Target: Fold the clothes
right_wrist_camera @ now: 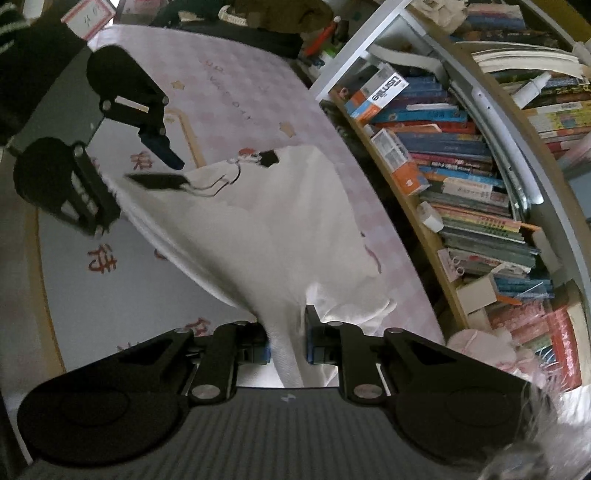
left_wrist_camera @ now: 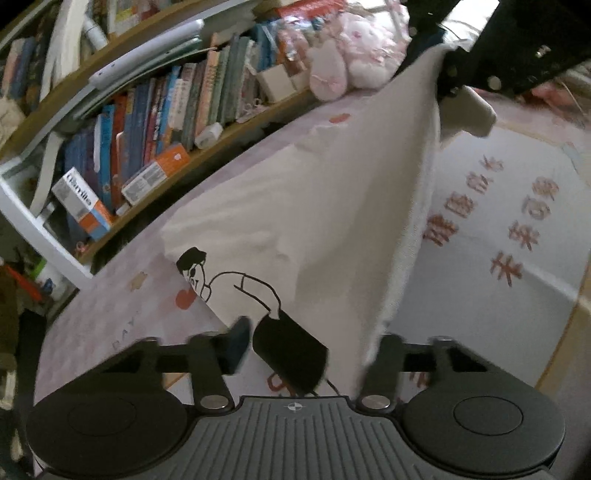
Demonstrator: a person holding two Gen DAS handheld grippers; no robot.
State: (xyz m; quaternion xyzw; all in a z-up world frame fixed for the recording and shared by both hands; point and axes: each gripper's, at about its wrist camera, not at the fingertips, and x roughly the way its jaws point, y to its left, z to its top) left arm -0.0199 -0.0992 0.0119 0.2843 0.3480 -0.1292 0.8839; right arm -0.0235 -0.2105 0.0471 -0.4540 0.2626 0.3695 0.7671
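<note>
A white T-shirt [left_wrist_camera: 314,206] with a black line-drawn cartoon figure lies partly on a pink checked bed cover [left_wrist_camera: 110,314]. One edge of it is lifted into a ridge. My left gripper [left_wrist_camera: 310,349] straddles the shirt's near corner. Its fingers stand apart, the printed cloth lies between them, and no pad clearly presses on it. My right gripper [right_wrist_camera: 288,343] is shut on a bunched fold of the shirt [right_wrist_camera: 266,236] and holds it above the cover. The left wrist view shows the right gripper [left_wrist_camera: 447,70] at the top right, at the end of the raised edge. The right wrist view shows the left gripper [right_wrist_camera: 140,188] at the far corner.
A bookshelf [left_wrist_camera: 155,122] crammed with books and boxes runs close along the far side of the bed. A pink plush toy [left_wrist_camera: 354,55] sits at its end. A white panel with red characters [left_wrist_camera: 517,221] covers the bed beside the shirt. Dark clutter [right_wrist_camera: 236,22] lies past the bed's end.
</note>
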